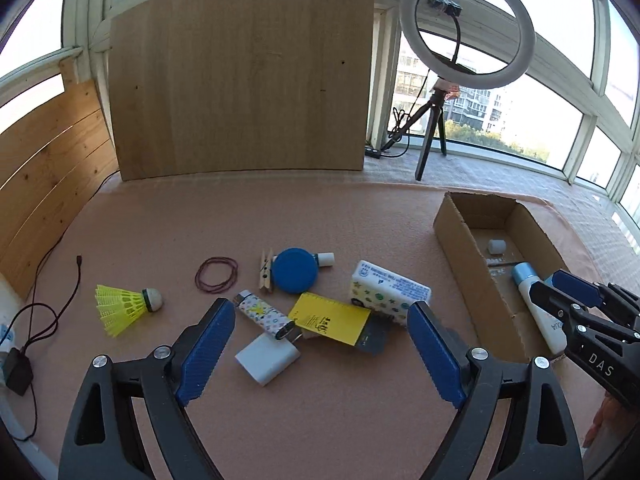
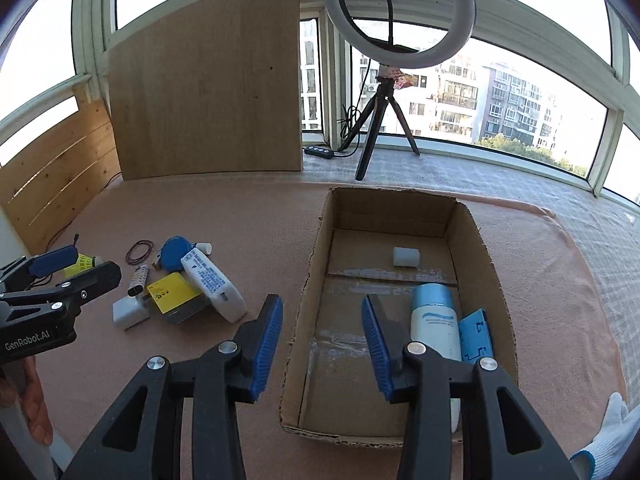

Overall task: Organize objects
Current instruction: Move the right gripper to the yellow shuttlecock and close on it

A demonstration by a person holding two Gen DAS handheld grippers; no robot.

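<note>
Lighter (patterned) between, perhaps just beyond, left hand-held gripper's spread pads.

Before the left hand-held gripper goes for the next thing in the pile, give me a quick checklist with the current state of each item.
1. Left hand-held gripper open and empty: ok, jaws stand wide with nothing between them.
2. Right hand-held gripper empty: ok, it is over the box with nothing between its jaws.
3. Room in the box: ok, only a bottle, a blue piece and a small white cap inside.
4. Lighter free to lift: not ok, its end lies on the white charger.
5. Yellow card free: cannot tell, it overlaps things beneath.
6. Shuttlecock clear of the pile: ok.
</note>
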